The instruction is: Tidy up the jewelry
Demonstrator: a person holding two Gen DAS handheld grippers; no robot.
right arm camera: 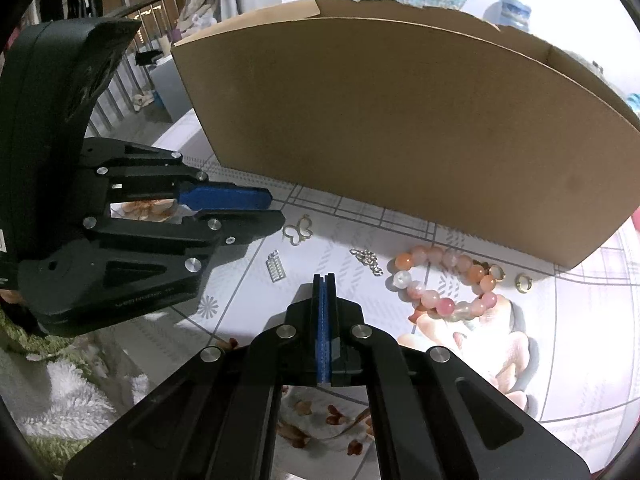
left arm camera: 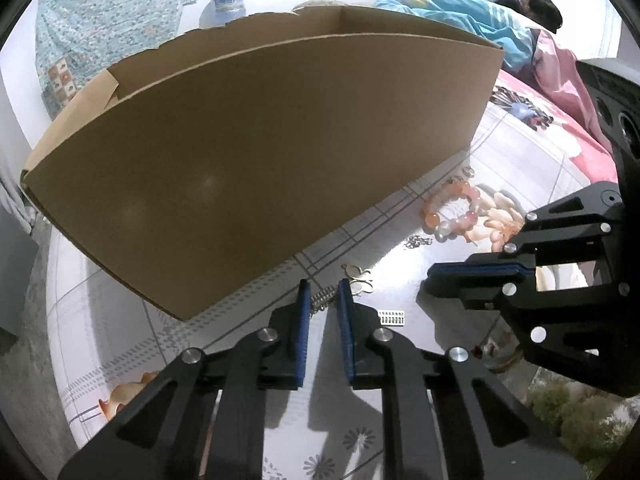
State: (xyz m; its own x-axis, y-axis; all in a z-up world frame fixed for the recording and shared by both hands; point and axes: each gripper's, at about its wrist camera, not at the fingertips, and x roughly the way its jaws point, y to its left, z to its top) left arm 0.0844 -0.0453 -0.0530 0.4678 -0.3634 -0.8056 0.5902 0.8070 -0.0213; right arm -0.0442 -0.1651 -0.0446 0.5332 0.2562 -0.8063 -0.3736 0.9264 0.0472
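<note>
A white tablecloth with grey plaid lines and peach flower prints [right arm camera: 352, 236] covers the work surface. On it, strung out along the near wall of the box, lie the jewelry pieces: a gold butterfly-outline charm [right arm camera: 298, 231], a small silver rectangular pendant with ridges [right arm camera: 275, 270], a short silver chain [right arm camera: 367, 261], a bracelet of round pink, orange and white beads [right arm camera: 446, 284], and a small gold ring [right arm camera: 523, 282] at the far right. All sit on the cloth, apart from one another, the ring nearest the box's right corner.

A large brown cardboard box [right arm camera: 400, 120], open at the top with a torn back edge, stands upright directly behind the jewelry. Its tall front wall blocks any view of the inside (contents cannot be told). A blue-capped water jug [left arm camera: 226, 4] and a teal patterned cloth [left arm camera: 112, 24] show behind it.

The left gripper [left arm camera: 324, 294] points steeply down just before the box's front wall, over the butterfly charm and a small coiled silver piece [left arm camera: 323, 298]. Its blue-padded jaws stand narrowly apart; the coil shows in the gap, though whether the pads touch it cannot be told. The right gripper [right arm camera: 325, 280] angles down likewise, its blue pads pressed flat together with nothing between them, tip between the ridged pendant and the chain.
</note>
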